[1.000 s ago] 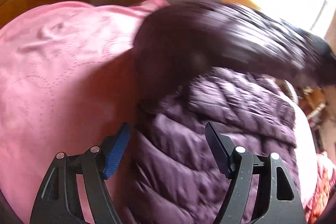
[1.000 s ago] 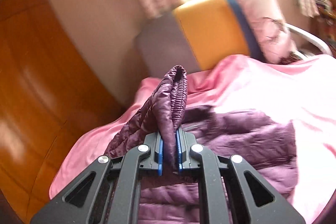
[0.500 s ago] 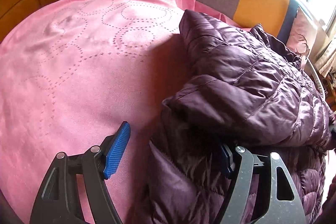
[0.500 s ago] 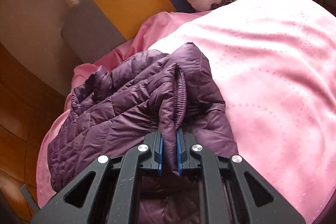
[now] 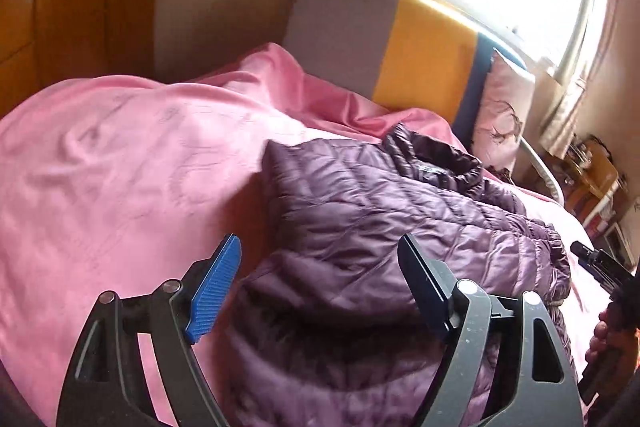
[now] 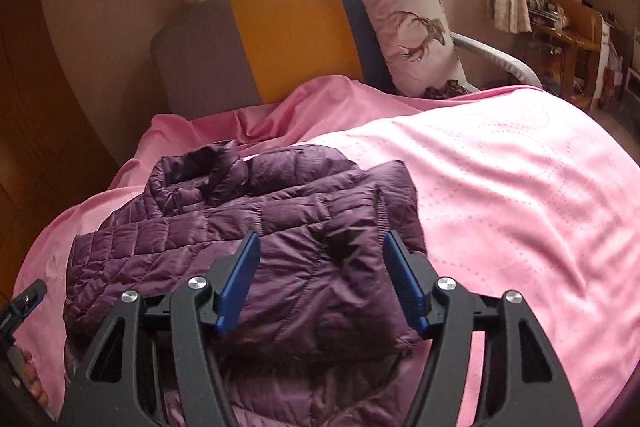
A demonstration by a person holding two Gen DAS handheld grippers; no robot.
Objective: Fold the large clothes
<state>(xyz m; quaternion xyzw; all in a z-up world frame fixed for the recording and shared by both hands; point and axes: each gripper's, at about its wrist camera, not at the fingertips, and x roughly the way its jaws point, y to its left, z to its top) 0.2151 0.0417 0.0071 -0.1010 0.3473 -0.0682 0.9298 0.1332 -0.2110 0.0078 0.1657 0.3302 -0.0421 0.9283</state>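
Note:
A purple quilted jacket lies folded on the pink bedspread, its collar toward the headboard. My left gripper hovers over the jacket's near left edge with its jaws opening. The fabric lies below them and the blue pads do not press it. In the right wrist view the jacket has a sleeve fold laid across its top. My right gripper stands just above that fold, jaws opening, with the fabric between them but free of the pads.
A grey, yellow and blue headboard and a deer-print pillow stand at the far end of the bed. A wooden wardrobe is on the left. Cluttered wooden shelves are at the far right. The bedspread stretches right of the jacket.
My right gripper, shut on a jacket fold before, came down and opened, leaving the fold lying on the jacket. My left gripper lifted back slightly and its jaws widened.

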